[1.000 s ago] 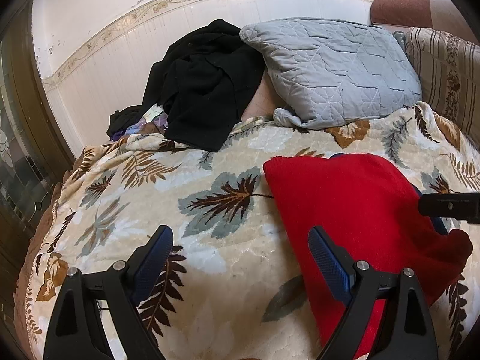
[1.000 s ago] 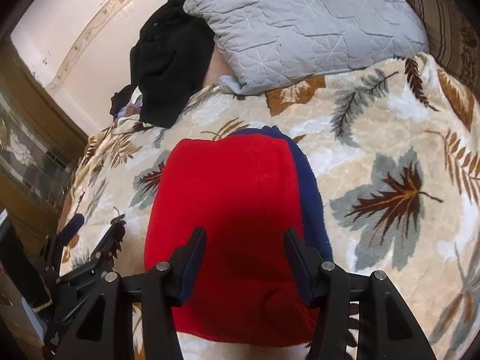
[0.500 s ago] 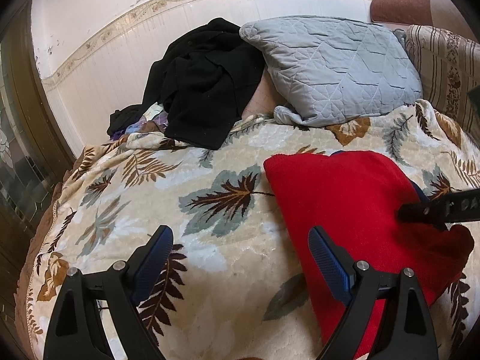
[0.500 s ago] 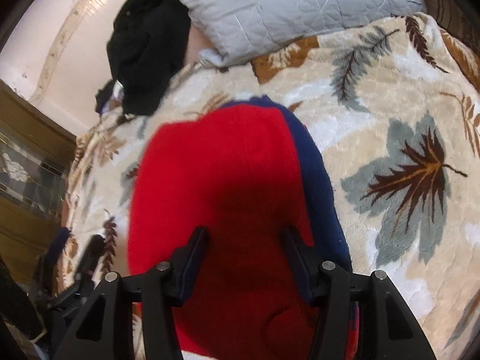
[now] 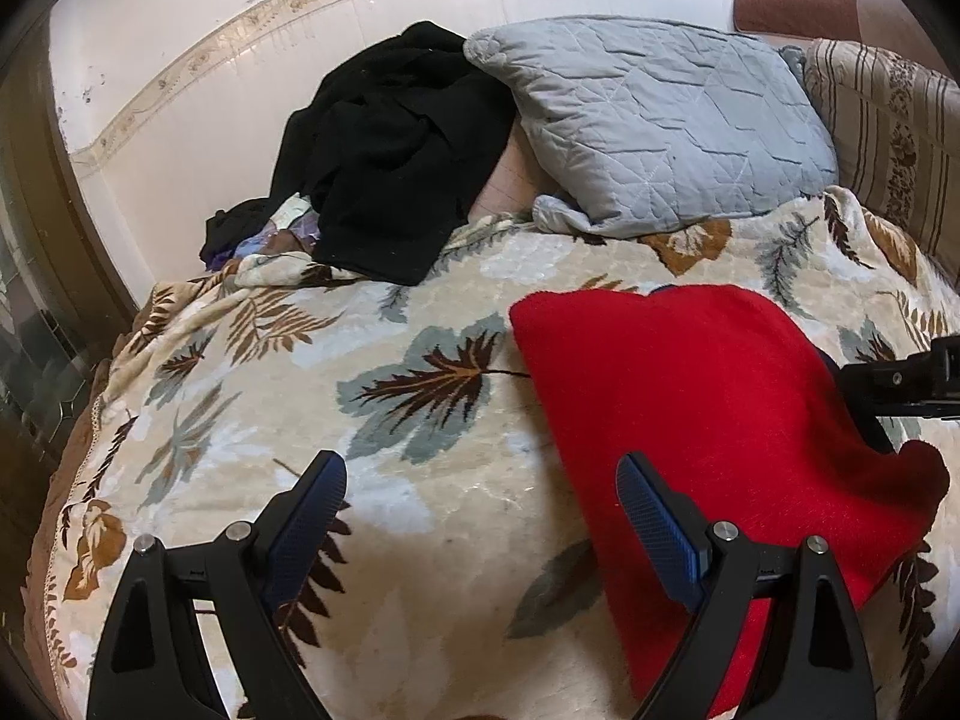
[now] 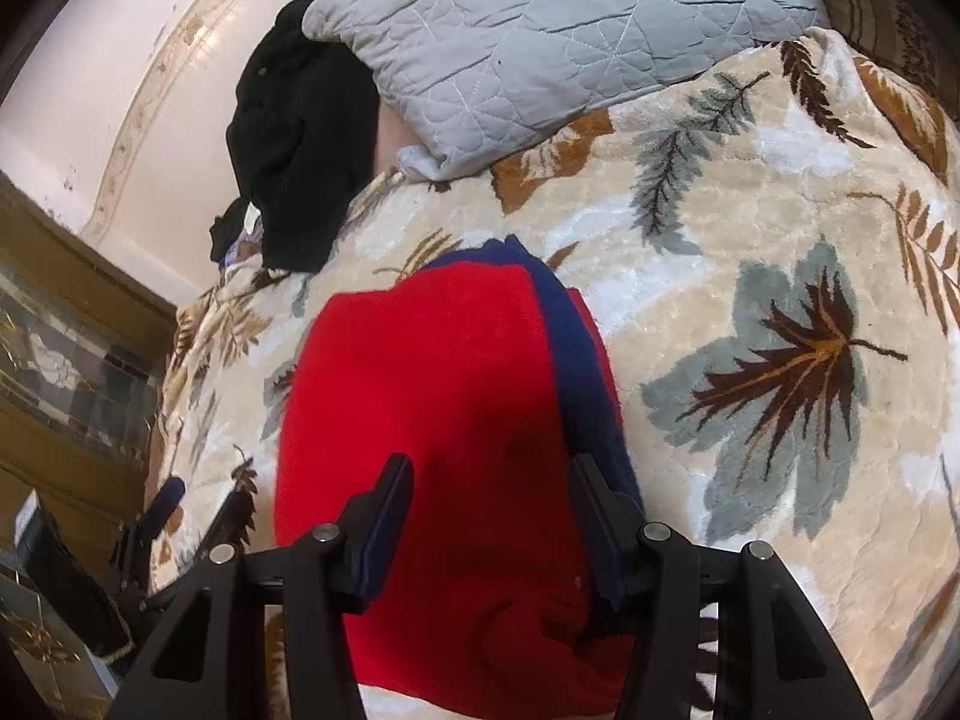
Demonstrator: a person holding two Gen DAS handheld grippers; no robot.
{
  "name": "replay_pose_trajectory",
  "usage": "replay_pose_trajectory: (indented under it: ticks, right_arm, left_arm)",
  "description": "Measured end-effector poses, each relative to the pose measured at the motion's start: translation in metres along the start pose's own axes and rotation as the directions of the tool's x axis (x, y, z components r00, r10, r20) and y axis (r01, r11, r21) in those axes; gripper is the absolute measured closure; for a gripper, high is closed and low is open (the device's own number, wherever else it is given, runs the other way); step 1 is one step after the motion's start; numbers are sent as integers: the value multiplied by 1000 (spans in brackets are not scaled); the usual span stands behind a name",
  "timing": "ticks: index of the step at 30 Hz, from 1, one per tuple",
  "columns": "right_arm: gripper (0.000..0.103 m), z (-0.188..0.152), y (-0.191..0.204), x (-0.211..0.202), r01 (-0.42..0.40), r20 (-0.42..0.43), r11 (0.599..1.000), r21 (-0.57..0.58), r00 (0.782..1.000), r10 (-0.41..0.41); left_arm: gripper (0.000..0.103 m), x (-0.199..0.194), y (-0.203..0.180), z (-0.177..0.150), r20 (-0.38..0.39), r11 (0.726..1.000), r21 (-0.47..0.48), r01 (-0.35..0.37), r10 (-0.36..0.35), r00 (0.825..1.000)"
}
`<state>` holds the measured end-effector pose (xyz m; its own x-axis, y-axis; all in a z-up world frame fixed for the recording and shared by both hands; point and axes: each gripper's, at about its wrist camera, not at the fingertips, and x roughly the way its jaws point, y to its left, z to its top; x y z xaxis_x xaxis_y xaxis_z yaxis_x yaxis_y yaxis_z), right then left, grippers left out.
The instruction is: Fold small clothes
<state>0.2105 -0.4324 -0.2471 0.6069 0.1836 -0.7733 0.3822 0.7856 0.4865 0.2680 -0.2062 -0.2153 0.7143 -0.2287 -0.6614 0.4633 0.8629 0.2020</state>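
A red garment (image 5: 708, 396) lies folded flat on the leaf-patterned blanket (image 5: 372, 510), with a dark blue layer (image 6: 576, 336) showing along its right edge. My left gripper (image 5: 480, 474) stands wide open just above the blanket at the garment's left edge. Its right finger (image 5: 654, 522) overlaps the red cloth, and nothing is between the jaws. My right gripper (image 6: 491, 471) hovers low over the garment (image 6: 432, 384), jaws half apart, right finger (image 6: 600, 516) above the blue edge. It pinches no cloth that I can see. In the left wrist view the right gripper (image 5: 900, 384) pokes in from the right.
A grey quilted pillow (image 5: 654, 120) and a heap of black clothing (image 5: 396, 144) lie at the head of the bed against the white wall. A striped cushion (image 5: 888, 138) sits at the far right. A wooden frame with patterned glass (image 6: 60, 360) borders the bed's left side.
My right gripper has dropped closer to the red garment and rolled a little, so the cloth fills more of its view. My left gripper has stayed put.
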Motion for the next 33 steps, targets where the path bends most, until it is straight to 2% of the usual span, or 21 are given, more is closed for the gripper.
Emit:
replay_pose_trajectory:
  ticks: [4, 7, 9, 11, 14, 16, 20, 23, 24, 28, 31, 33]
  right_arm:
    - [43, -5, -5, 26, -7, -111, 1000, -4, 994, 7]
    - [43, -4, -2, 24, -9, -95, 999, -36, 995, 6]
    - [43, -1, -8, 16, -34, -70, 999, -15, 997, 33]
    - [43, 2, -16, 11, -54, -53, 998, 17, 997, 55]
    - [43, 8, -32, 10, -94, -50, 993, 76, 994, 98]
    - [43, 10, -38, 9, -111, -46, 989, 98, 992, 116]
    - [33, 15, -45, 7, -100, -12, 987, 122, 995, 102]
    - [33, 20, -57, 9, -127, -12, 980, 156, 991, 131]
    - [33, 22, -61, 12, -142, -19, 976, 164, 989, 147]
    - [33, 24, -75, 25, -173, -59, 965, 199, 980, 188]
    - [33, 26, -82, 34, -240, -80, 944, 228, 961, 263]
    - [32, 28, -82, 39, -267, -98, 937, 226, 950, 295]
  left_arm:
    - [11, 13, -6, -2, -62, 997, -5, 75, -75, 995]
    - [11, 21, 2, -1, -93, 990, -64, 128, -133, 987]
    - [11, 25, 14, 0, -119, 974, -134, 180, -196, 973]
    - [11, 24, 26, 1, -111, 956, -191, 223, -247, 963]
    - [11, 22, 35, 3, -93, 917, -244, 317, -347, 933]
    - [11, 25, 33, 4, -102, 901, -248, 356, -390, 915]
    - [11, 33, 25, 2, -151, 855, -255, 451, -496, 855]
    - [11, 36, 18, 0, -165, 814, -261, 519, -568, 807]
    - [11, 39, 15, 0, -175, 809, -257, 529, -578, 797]
    - [11, 47, 7, -1, -199, 814, -246, 526, -574, 794]
    - [11, 54, 7, 1, -193, 788, -275, 551, -607, 771]
    - [11, 57, 7, 2, -189, 779, -285, 558, -617, 764]
